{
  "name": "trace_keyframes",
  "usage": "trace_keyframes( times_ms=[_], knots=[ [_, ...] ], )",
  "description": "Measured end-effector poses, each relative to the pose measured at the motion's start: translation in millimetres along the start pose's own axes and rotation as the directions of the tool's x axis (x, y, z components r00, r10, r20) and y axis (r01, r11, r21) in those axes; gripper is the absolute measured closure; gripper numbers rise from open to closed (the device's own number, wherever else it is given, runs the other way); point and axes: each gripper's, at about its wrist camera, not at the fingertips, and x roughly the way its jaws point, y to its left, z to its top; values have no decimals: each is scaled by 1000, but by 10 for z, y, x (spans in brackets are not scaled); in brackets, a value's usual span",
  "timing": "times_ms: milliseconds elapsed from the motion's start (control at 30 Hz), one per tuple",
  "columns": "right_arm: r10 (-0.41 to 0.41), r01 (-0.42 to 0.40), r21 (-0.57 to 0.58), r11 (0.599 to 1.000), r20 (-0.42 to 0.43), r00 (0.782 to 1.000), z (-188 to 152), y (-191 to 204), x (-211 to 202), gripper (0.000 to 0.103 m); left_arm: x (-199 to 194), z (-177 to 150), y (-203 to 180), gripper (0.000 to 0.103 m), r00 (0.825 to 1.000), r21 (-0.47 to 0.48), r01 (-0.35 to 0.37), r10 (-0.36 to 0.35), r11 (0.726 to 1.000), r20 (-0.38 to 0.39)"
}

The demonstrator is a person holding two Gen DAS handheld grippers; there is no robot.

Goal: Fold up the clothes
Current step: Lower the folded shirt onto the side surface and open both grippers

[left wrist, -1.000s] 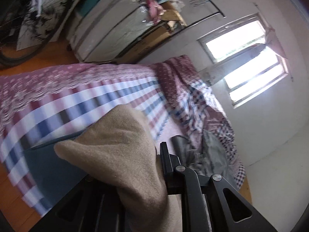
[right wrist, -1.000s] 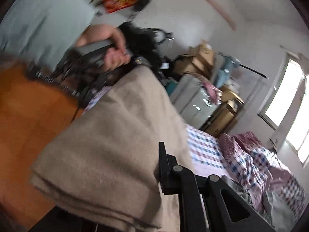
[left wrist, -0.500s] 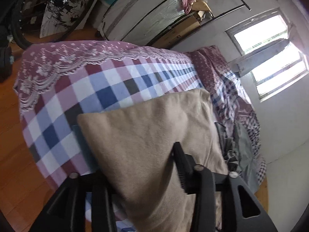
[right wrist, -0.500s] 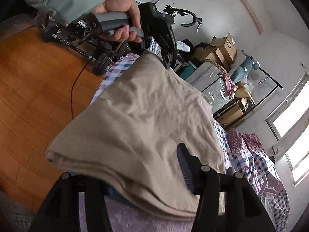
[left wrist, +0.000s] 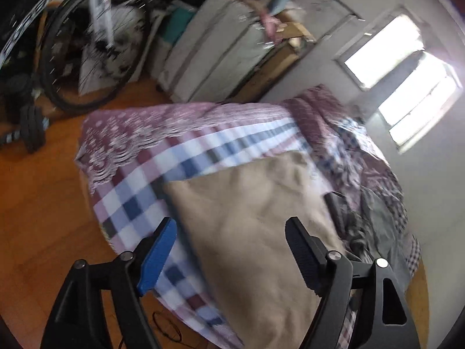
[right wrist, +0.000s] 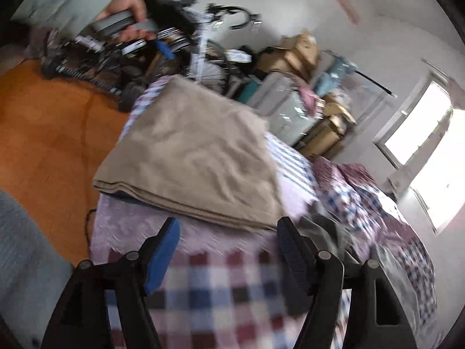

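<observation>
A folded beige garment point(right wrist: 197, 157) lies flat on the checked bedspread point(right wrist: 221, 285) near the bed's corner. In the left wrist view the same beige garment point(left wrist: 261, 232) stretches away under my left gripper point(left wrist: 229, 250), which is open with nothing between its fingers. My right gripper point(right wrist: 226, 247) is also open and sits just short of the garment's near folded edge, apart from it. In the right wrist view a hand holds the left gripper point(right wrist: 165, 49) beyond the garment's far end.
A crumpled grey garment point(right wrist: 328, 229) lies on the bed to the right of the beige one. The orange wooden floor point(right wrist: 52, 133) borders the bed. A bicycle point(left wrist: 96, 46), a wrapped mattress point(left wrist: 221, 46) and cardboard boxes point(right wrist: 299, 55) crowd the far wall. Windows point(left wrist: 404, 75) glare brightly.
Both grippers have opened and let go of the beige garment, which now lies flat on the bed. Both have drawn back from it.
</observation>
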Motion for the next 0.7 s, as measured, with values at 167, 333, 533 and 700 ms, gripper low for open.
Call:
trace_keyframes(
  times_ms=[167,333,533,700],
  knots=[
    [-80,77,156,985,13,997,-125,-421,-548,26,-262,-229,-745,19,993,140,117,-118,983,0],
    [-163,140,300,944,54,985,-221,-724,-1187,21,-274,-540,-1653,19,979,271,203,-195,941,-56],
    [-269,206,465,861,72,961,-510,-1134,-1881,18,-336,-1000,-2825,17,940,391,339,-322,855,-111],
    [-345,257,587,768,40,938,-882,-1477,-2286,16,-294,-1428,-3629,16,896,414,442,-414,796,-161]
  ],
)
